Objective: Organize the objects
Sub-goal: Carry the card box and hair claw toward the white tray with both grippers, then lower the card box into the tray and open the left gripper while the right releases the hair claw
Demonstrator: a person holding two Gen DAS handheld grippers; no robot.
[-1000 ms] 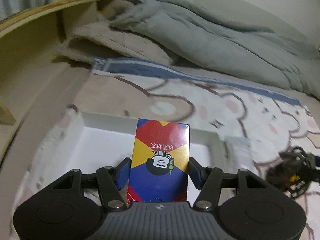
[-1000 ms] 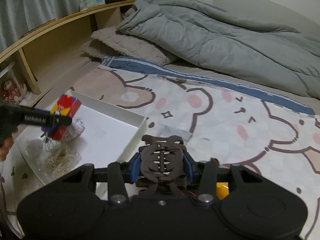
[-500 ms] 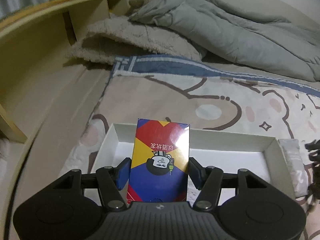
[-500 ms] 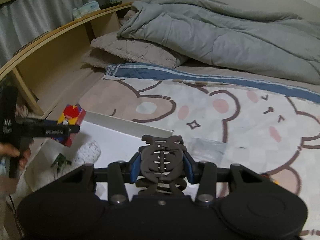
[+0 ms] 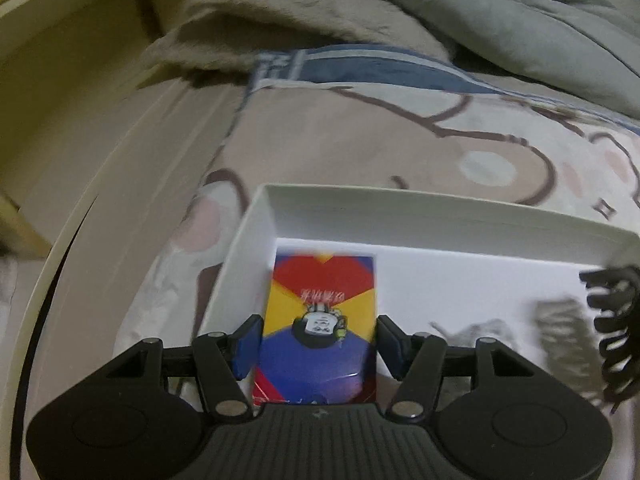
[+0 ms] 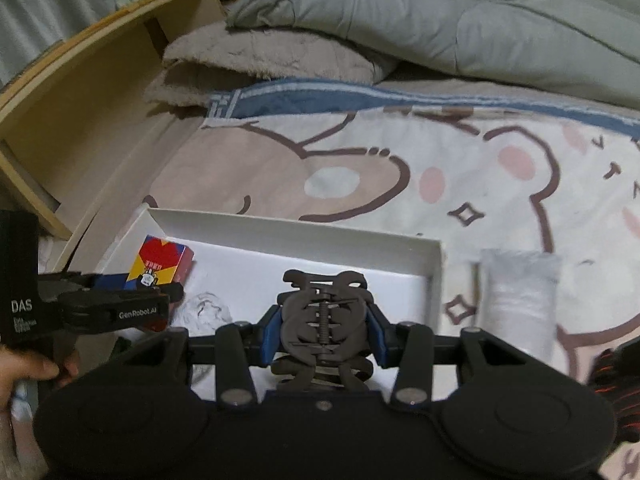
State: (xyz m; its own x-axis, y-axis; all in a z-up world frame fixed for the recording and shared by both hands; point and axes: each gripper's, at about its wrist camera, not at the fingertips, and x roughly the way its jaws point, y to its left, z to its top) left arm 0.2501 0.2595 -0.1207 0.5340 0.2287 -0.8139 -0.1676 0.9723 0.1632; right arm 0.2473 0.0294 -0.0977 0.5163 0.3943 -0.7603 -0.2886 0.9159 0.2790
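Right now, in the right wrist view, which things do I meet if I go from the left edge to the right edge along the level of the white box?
Hand → left gripper holding the card box → hair claw in the right gripper → right wall of the white box → clear plastic packet.

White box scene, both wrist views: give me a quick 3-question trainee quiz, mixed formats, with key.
1. True or false: the left gripper holds the colourful card box over the white box.
2. Multiple choice: what does the right gripper hold? A) a dark hair claw clip B) a pen C) a spoon
3. Fill in: in the right wrist view, the wrapped white packet lies on the bear-print sheet, ______ the white box.

Key: 1 true; 2 A; 3 outside (just past its right wall).
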